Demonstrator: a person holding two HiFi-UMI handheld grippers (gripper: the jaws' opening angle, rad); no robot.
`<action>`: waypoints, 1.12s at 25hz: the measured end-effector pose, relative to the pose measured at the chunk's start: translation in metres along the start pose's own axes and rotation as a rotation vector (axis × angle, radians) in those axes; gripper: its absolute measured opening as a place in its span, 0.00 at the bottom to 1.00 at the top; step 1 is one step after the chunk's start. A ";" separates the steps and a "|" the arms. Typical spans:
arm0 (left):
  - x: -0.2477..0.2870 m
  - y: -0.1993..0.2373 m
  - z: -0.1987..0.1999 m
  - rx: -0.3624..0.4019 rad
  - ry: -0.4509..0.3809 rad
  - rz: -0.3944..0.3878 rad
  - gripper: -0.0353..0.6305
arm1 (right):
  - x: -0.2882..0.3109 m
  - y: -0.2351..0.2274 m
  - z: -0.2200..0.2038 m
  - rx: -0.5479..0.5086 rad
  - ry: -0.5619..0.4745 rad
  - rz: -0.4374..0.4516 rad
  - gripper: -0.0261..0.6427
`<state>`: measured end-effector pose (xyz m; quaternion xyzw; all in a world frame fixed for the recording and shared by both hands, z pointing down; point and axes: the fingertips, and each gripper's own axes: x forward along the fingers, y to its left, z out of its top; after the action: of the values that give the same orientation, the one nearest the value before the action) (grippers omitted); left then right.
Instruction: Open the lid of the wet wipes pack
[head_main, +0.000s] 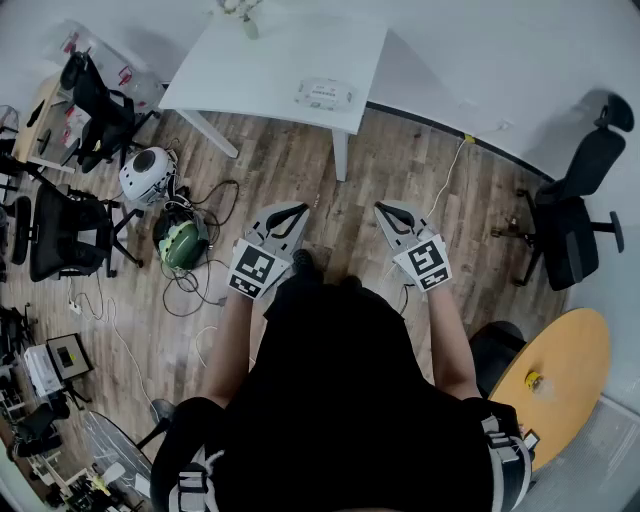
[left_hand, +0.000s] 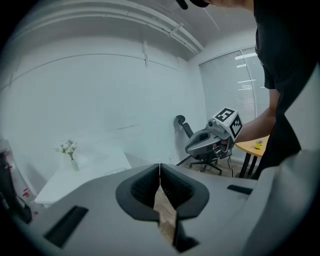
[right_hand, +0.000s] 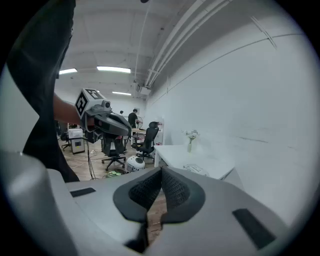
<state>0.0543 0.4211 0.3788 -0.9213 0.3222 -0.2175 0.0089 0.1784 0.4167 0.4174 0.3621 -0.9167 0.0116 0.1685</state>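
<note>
The wet wipes pack (head_main: 323, 95) lies on the white tabletop (head_main: 250, 70), right of centre, well apart from a small flower vase (head_main: 240, 15) at the far edge. A wood floor (head_main: 300, 170) runs under it, with loose cables (head_main: 205, 280) and black office chairs (head_main: 60, 235) to the left. A round wooden table (head_main: 565, 380) stands near right. The left gripper (head_main: 290, 215) and right gripper (head_main: 392, 215) hover over the floor, both with jaws pressed together and empty.
</note>
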 end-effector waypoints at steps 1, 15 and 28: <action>-0.002 -0.003 0.000 -0.008 0.001 0.004 0.09 | -0.003 0.003 -0.001 0.001 0.000 0.005 0.06; -0.011 -0.022 -0.011 -0.056 0.004 0.034 0.09 | -0.018 0.020 -0.021 0.020 0.042 0.040 0.06; 0.000 0.016 -0.017 -0.075 -0.008 0.013 0.09 | 0.016 0.013 -0.010 0.014 0.045 0.043 0.06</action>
<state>0.0376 0.4105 0.3914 -0.9197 0.3362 -0.2017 -0.0230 0.1617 0.4173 0.4328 0.3432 -0.9202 0.0296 0.1861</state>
